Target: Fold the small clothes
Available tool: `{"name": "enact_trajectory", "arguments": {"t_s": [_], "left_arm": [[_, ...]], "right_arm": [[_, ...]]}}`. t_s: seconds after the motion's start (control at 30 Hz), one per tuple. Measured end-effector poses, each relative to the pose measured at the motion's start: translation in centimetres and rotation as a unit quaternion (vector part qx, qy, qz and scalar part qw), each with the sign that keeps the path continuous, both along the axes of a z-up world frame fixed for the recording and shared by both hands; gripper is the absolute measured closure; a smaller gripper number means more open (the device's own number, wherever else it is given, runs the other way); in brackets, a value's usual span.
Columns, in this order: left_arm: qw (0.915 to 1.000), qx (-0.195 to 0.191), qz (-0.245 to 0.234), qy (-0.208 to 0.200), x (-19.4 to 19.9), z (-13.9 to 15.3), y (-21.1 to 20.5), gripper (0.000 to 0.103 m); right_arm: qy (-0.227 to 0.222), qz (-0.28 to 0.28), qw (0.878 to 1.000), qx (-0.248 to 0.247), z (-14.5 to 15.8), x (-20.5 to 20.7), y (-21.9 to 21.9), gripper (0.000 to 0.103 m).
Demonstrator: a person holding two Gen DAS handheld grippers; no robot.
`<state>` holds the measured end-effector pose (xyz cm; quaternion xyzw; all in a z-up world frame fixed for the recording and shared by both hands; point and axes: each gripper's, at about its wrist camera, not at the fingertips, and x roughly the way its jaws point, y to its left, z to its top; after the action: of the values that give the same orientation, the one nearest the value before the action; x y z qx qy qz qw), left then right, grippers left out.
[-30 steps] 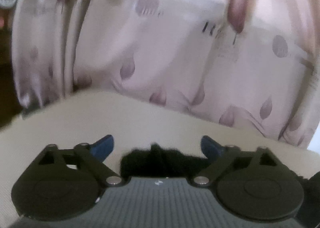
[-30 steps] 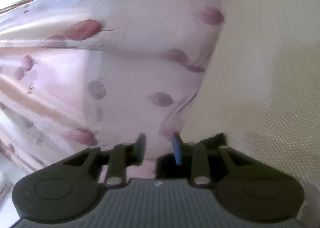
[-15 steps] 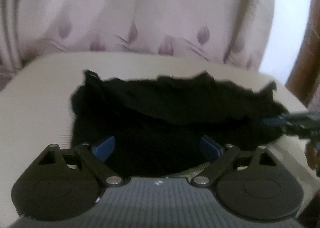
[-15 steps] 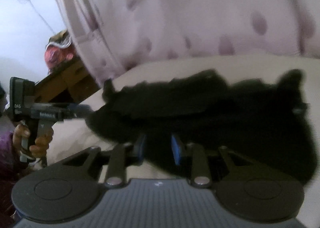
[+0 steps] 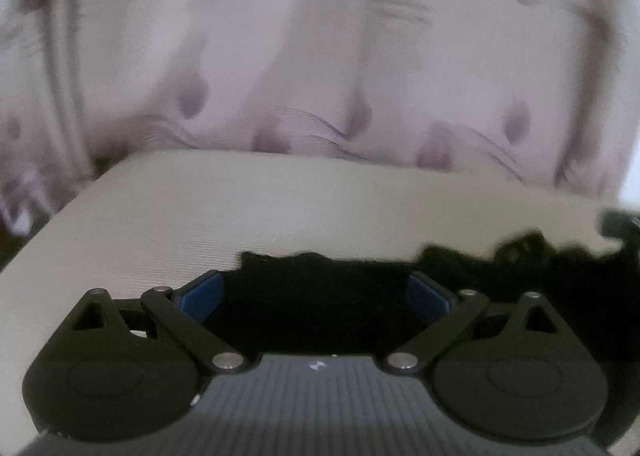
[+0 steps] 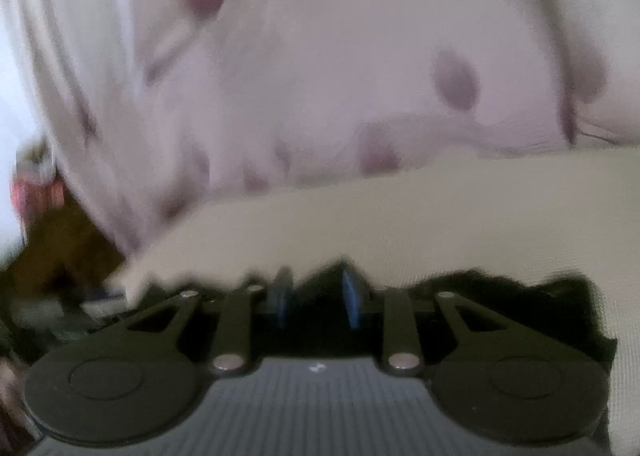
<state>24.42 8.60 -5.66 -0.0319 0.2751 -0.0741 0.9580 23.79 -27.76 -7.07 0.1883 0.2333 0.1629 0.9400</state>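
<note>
Black garment soft, light, limp on beige worktop; pinch far edge. Left tool wide open, just opened further, straddling cloth unpinched. Right tool narrowly parted; grip on cloth unclear.

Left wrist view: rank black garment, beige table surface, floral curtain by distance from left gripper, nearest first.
1. black garment: low in the frame, between the open fingers of the left gripper.
2. beige table surface: just beyond the garment.
3. floral curtain: behind the table's far edge.

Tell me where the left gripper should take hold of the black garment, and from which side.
Grip the ragged far edge of the black garment, coming in low from the near side. It lies flat on the beige surface, between the left gripper's wide-open fingers.
</note>
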Motion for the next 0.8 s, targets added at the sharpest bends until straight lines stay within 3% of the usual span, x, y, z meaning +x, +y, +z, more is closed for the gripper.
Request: {"name": "enact_trajectory", "arguments": {"t_s": [0.07, 0.17, 0.23, 0.33, 0.4, 0.5, 0.6, 0.8], "left_arm": [[0.9997, -0.022, 0.002, 0.003, -0.6, 0.1, 1.1, 0.006], [0.9996, 0.000, 0.022, -0.016, -2.7, -0.2, 1.8, 0.002], [0.9989, 0.025, 0.027, -0.030, -3.7, -0.8, 2.0, 0.001], [0.9969, 0.063, 0.046, -0.008, -4.2, -2.1, 2.8, 0.002], [0.9968, 0.052, 0.061, 0.010, -4.9, -2.9, 4.5, 0.003], [0.9953, 0.018, 0.090, 0.032, -5.9, -3.8, 7.3, 0.004], [0.9954, 0.002, 0.090, 0.034, -6.5, -3.9, 8.9, 0.007], [0.9979, 0.058, 0.028, 0.013, -5.9, -3.5, 6.0, 0.012]], "right_arm": [[-0.015, -0.024, 0.999, 0.021, 0.1, -1.9, -1.3, 0.075], [-0.026, -0.026, 0.999, 0.019, -0.1, -5.2, -2.3, 0.075], [-0.018, -0.023, 0.999, -0.016, -0.4, -6.4, -1.8, 0.075], [0.006, -0.026, 0.997, -0.069, -1.6, -7.5, -1.0, 0.075], [0.028, -0.033, 0.997, -0.065, -2.9, -8.8, -1.4, 0.075], [0.057, -0.057, 0.992, -0.098, -4.6, -10.8, -1.8, 0.076], [0.041, -0.069, 0.996, -0.048, -4.5, -12.5, -3.0, 0.075], [-0.001, -0.056, 0.998, -0.030, -2.9, -12.3, -2.2, 0.075]]}}
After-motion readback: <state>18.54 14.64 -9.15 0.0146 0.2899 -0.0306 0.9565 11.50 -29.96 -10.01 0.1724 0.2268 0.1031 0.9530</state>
